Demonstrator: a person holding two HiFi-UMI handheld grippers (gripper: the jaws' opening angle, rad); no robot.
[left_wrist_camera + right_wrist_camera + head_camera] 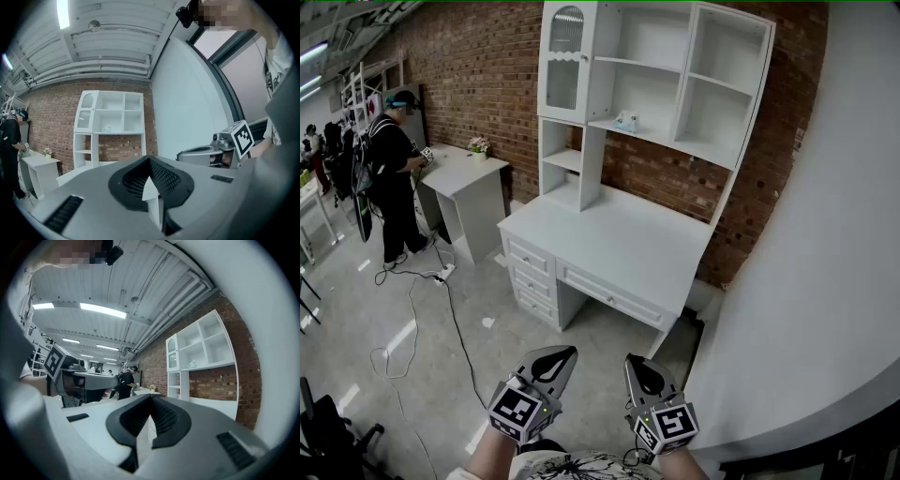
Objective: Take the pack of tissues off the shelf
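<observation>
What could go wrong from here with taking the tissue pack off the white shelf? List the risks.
1. The left tool and right tool are both shut and far from the small pale pack of tissues; arriving shut may shove it backwards.
2. The pack sits in a bay of the white shelf unit, under another board; a tool could knock that.
3. A black cable trails over the floor nearby, a possible trip.

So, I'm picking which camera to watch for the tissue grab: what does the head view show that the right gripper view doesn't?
Head view only: the desk drawers and the floor cable. Right gripper view only: the ceiling lights, and the right gripper close up, tongs shut and empty. Both: the tissue pack on the white shelf, and the person in black.
</observation>
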